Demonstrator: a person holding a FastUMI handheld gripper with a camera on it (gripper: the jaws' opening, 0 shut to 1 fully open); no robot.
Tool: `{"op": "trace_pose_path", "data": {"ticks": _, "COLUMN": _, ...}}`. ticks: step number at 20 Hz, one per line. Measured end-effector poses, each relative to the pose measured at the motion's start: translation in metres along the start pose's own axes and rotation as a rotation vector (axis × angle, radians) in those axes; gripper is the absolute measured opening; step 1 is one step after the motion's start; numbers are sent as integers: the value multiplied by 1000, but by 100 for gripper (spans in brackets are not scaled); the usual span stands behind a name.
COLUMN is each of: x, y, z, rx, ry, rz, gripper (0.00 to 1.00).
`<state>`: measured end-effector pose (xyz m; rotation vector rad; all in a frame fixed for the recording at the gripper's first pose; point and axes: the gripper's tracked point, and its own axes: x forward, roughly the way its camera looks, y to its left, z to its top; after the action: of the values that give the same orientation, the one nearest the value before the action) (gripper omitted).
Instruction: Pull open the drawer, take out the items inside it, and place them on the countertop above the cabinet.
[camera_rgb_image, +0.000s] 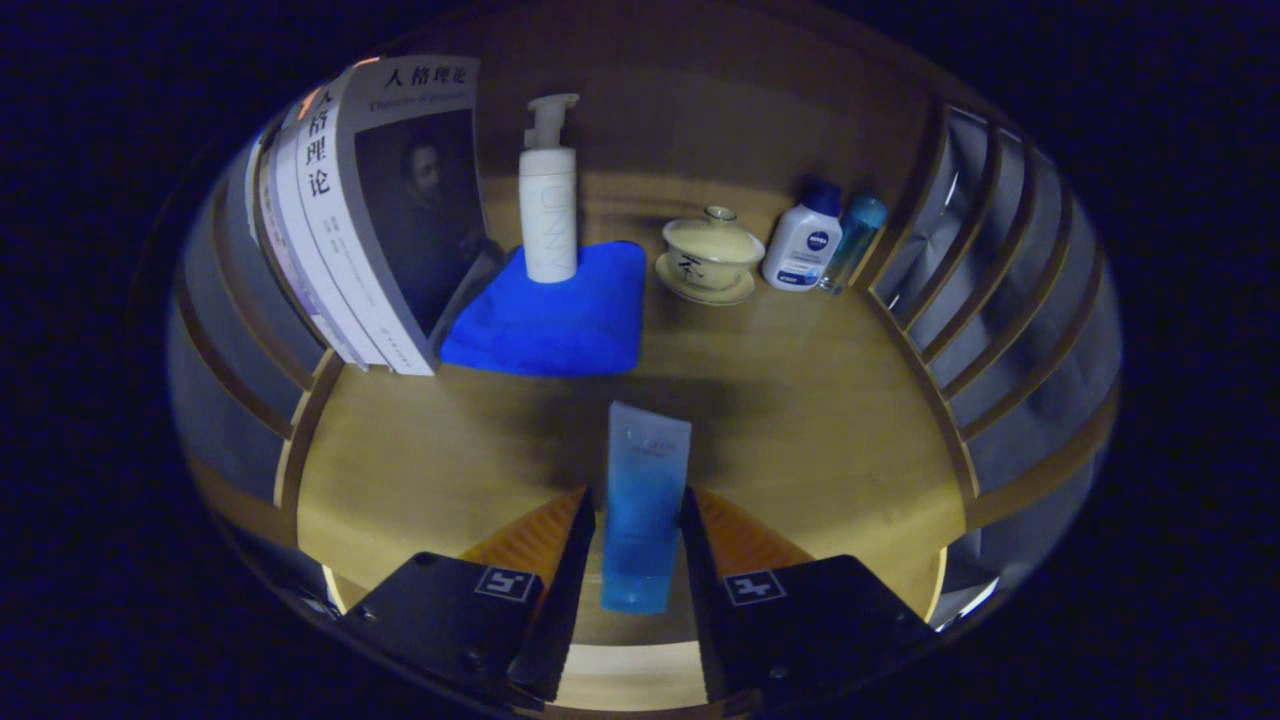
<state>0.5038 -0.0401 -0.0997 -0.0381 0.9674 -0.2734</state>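
Gripper (635, 545) fingers clamp a blue tube (643, 505) held over the wooden countertop (820, 420), short of the blue cloth (555, 315), apparently ready for setting down there.

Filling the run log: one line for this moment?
gripper shut on blue tube | tube above countertop | blue cloth beyond

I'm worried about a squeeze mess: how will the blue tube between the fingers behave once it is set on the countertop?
The blue tube, held in the tool with both fingers against its sides, looks soft-walled, so it probably dents under pressure. Its flat shape suggests it won't roll. Stood on end, it would likely tip; laid flat on the countertop seems safer.
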Motion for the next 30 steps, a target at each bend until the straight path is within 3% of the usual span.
{"op": "trace_pose_path", "data": {"ticks": 7, "x": -58, "y": 3, "z": -14, "rx": 23, "ry": -56, "rz": 91, "gripper": 55}}
{"op": "trace_pose_path", "data": {"ticks": 14, "x": -136, "y": -2, "z": -55, "rx": -12, "ry": -173, "rz": 177, "gripper": 61}}
{"op": "trace_pose_path", "data": {"ticks": 17, "x": -170, "y": -6, "z": -84, "rx": -2, "ry": -252, "rz": 228, "gripper": 84}}
{"op": "trace_pose_path", "data": {"ticks": 19, "x": -190, "y": -10, "z": -107, "rx": -2, "ry": -306, "rz": 266, "gripper": 84}}
{"op": "trace_pose_path", "data": {"ticks": 23, "x": -211, "y": -26, "z": -161, "rx": -1, "ry": -364, "rz": 312, "gripper": 99}}
{"op": "trace_pose_path", "data": {"ticks": 30, "x": -219, "y": -45, "z": -231, "rx": -17, "ry": -488, "rz": 313, "gripper": 98}}
